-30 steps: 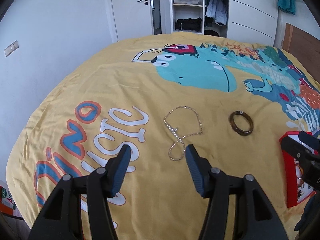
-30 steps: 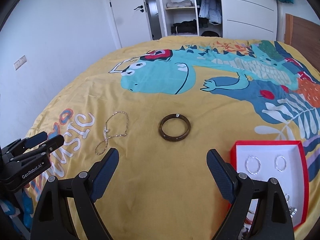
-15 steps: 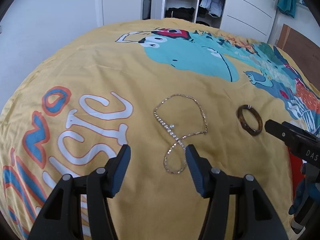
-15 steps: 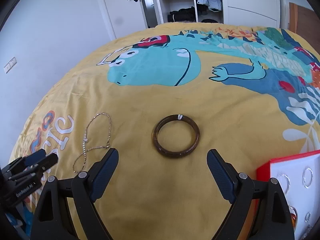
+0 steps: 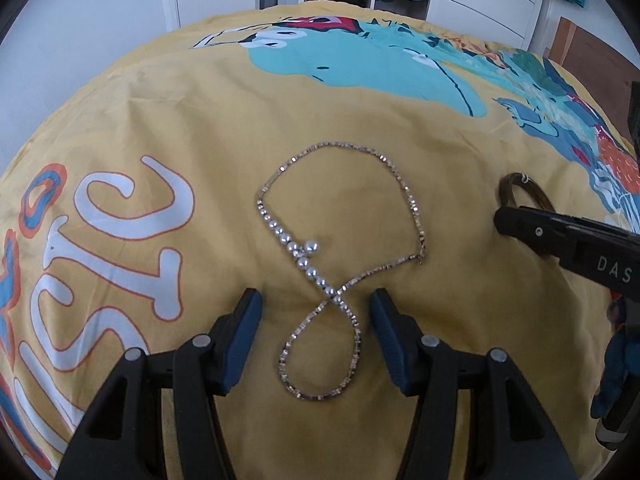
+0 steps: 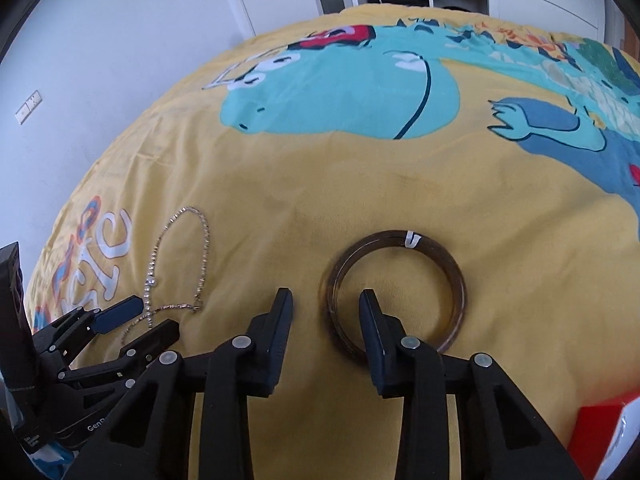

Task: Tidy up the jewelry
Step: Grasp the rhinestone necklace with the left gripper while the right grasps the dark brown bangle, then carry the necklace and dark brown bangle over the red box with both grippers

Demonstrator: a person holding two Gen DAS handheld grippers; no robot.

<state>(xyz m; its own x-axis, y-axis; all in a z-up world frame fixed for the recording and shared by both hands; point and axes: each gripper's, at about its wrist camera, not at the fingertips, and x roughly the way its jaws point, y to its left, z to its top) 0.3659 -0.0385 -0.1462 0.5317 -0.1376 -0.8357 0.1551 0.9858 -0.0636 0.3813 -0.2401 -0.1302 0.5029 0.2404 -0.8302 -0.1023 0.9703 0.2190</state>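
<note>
Right wrist view alone: red box (image 6: 600, 432) corner beside bangle (image 6: 394, 292)

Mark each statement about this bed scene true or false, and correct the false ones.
1. The necklace lies flat in a figure-eight on the yellow bedcover. True.
2. The bangle is green. False: it is dark brown.
3. The left tongs stand open around the necklace's lower loop. True.
4. The right tongs are lifting the bangle off the bed. False: it lies on the cover; the tongs are closing astride its near-left rim.
5. The bangle sits inside the red box. False: it lies on the cover.
</note>
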